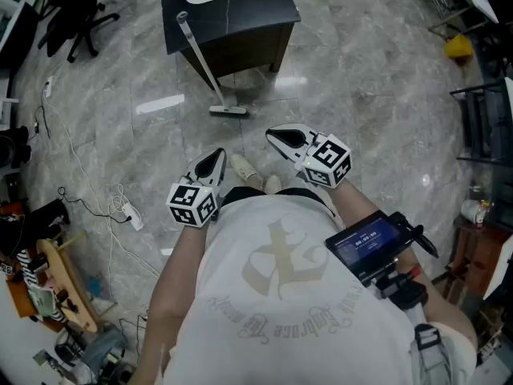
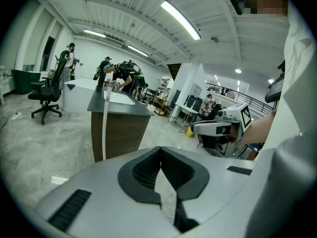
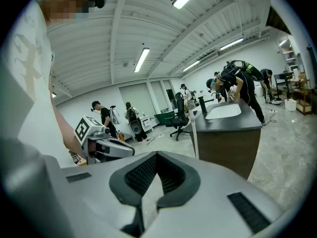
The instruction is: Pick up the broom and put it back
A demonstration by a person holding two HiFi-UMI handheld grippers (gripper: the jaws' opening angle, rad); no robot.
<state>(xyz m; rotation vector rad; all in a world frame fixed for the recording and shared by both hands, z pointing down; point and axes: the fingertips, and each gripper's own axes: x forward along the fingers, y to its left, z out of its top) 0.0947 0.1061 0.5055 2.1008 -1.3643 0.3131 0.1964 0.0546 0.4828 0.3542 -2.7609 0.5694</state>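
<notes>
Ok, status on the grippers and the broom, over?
Both shut, empty: left gripper, right gripper. The broom leans on the dark cabinet, head on the floor, untouched. Nothing seen in the way.

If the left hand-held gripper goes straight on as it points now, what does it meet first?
Most likely the floor just short of the broom; it tilts downward. Depth is unclear, so it could reach the broom's head instead.
</notes>
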